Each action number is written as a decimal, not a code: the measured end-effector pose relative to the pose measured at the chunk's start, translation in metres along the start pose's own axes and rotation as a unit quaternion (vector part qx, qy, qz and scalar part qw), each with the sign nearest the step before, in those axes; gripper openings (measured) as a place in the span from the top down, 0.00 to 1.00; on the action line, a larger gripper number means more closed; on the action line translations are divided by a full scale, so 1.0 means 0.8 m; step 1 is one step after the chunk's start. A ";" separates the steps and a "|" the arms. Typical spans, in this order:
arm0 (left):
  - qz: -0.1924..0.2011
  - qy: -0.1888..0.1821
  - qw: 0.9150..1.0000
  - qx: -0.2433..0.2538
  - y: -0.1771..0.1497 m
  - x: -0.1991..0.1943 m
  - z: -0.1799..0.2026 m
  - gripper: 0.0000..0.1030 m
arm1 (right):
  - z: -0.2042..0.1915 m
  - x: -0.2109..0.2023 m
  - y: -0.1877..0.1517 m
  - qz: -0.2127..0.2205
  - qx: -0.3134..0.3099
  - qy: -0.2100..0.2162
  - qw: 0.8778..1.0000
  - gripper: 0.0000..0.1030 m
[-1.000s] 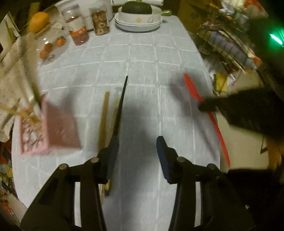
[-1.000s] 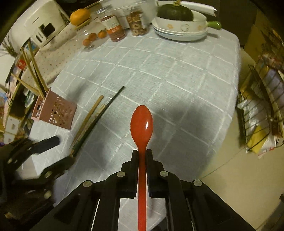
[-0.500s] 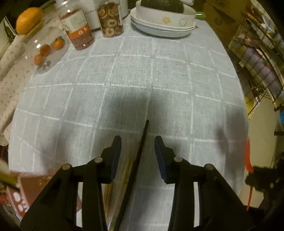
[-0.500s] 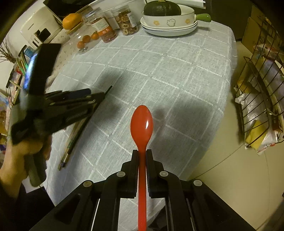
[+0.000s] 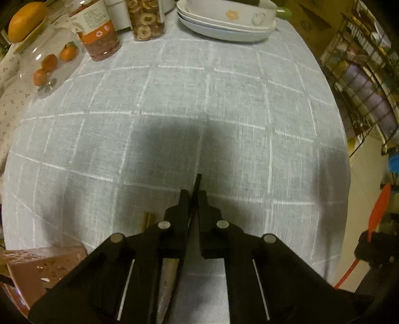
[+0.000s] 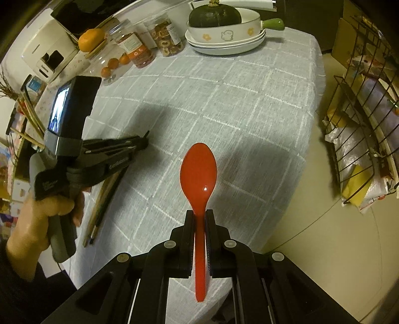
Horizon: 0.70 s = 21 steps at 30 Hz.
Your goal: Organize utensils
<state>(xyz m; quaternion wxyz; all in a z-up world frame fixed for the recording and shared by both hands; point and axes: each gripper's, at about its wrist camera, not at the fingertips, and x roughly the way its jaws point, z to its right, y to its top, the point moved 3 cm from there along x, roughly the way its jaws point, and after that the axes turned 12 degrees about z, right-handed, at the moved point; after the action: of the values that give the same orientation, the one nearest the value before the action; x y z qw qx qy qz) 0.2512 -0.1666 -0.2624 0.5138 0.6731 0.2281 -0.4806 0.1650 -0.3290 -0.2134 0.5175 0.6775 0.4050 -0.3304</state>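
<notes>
My left gripper (image 5: 193,197) is shut on a thin black chopstick (image 5: 197,181) whose tip sticks out past the fingers, low over the grey checked tablecloth (image 5: 199,104). Wooden chopsticks (image 5: 147,219) lie just left of it. A pink perforated utensil holder (image 5: 37,264) stands at the lower left. My right gripper (image 6: 199,216) is shut on the handle of a red spoon (image 6: 198,169), held above the table's right edge. The left gripper (image 6: 139,142) shows in the right wrist view, with the chopsticks (image 6: 102,206) under it. The spoon (image 5: 379,206) also shows at the right in the left wrist view.
At the back stand jars (image 5: 99,32), a glass dome with small oranges (image 5: 49,62), and stacked white dishes (image 5: 229,22) holding a green squash (image 6: 214,15). A wire rack (image 6: 361,119) stands off the table's right side, above the floor.
My left gripper has closed on the black chopstick, having moved over it from an open stance. The right gripper has stayed shut on the red spoon and shifted slightly.
</notes>
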 end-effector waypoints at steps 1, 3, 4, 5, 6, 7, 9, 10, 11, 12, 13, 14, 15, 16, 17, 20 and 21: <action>-0.001 0.002 1.000 0.003 0.000 -0.004 0.003 0.93 | -0.001 -0.002 0.001 0.002 0.002 0.001 1.000 0.92; 0.006 0.007 1.000 0.007 -0.002 -0.011 0.007 0.94 | -0.004 -0.005 0.001 0.005 0.002 0.003 1.000 0.92; 0.013 0.008 1.000 0.008 -0.003 -0.018 0.008 0.94 | -0.004 -0.006 0.002 0.006 0.001 0.004 1.000 0.92; 0.018 0.005 1.000 0.007 -0.004 -0.024 0.009 0.94 | -0.006 -0.008 0.003 0.009 0.000 0.004 1.000 0.92; 0.022 0.002 1.000 0.006 -0.004 -0.030 0.009 0.94 | -0.008 -0.009 0.003 0.011 -0.001 0.005 1.000 0.92; 0.029 -0.001 1.000 0.007 -0.004 -0.038 0.010 0.95 | -0.010 -0.011 0.004 0.014 -0.002 0.006 1.000 0.92; 0.041 -0.005 0.999 0.015 -0.005 -0.055 0.013 0.95 | -0.013 -0.015 0.005 0.018 -0.003 0.008 1.000 0.92; 0.044 -0.008 0.999 0.016 -0.006 -0.061 0.013 0.95 | -0.015 -0.017 0.005 0.019 -0.003 0.009 1.000 0.92; 0.045 -0.012 0.999 0.018 -0.004 -0.063 0.011 0.95 | -0.016 -0.018 0.004 0.020 -0.003 0.011 1.000 0.92; 0.046 -0.015 0.999 0.019 -0.006 -0.069 0.012 0.95 | -0.018 -0.019 0.004 0.021 -0.004 0.011 1.000 0.92; 0.046 -0.020 0.999 0.019 -0.008 -0.074 0.013 0.95 | -0.019 -0.020 0.003 0.021 -0.005 0.011 1.000 0.92; 0.042 -0.029 0.998 0.019 -0.011 -0.077 0.015 0.95 | -0.020 -0.020 0.002 0.021 -0.006 0.011 1.000 0.92; 0.038 -0.035 0.998 0.019 -0.014 -0.079 0.016 0.95 | -0.021 -0.021 0.001 0.021 -0.007 0.011 1.000 0.92; 0.029 -0.043 0.998 0.020 -0.017 -0.079 0.018 0.95 | -0.021 -0.021 0.001 0.021 -0.007 0.010 1.000 0.92; 0.017 -0.053 0.998 0.022 -0.022 -0.078 0.021 0.95 | -0.022 -0.021 0.000 0.020 -0.009 0.010 1.000 0.92; -0.005 -0.065 0.998 0.019 -0.034 -0.076 0.026 0.94 | -0.020 -0.021 -0.002 0.019 -0.009 0.007 1.000 0.92; -0.006 -0.065 0.998 0.021 -0.037 -0.078 0.028 0.88 | -0.019 -0.021 -0.002 0.019 -0.008 0.007 1.000 0.92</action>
<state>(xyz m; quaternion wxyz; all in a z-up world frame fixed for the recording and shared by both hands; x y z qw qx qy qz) 0.1910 -0.1642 -0.2215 0.5104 0.6496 0.1884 -0.5310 0.1561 -0.3171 -0.1957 0.5267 0.6828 0.3984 -0.3126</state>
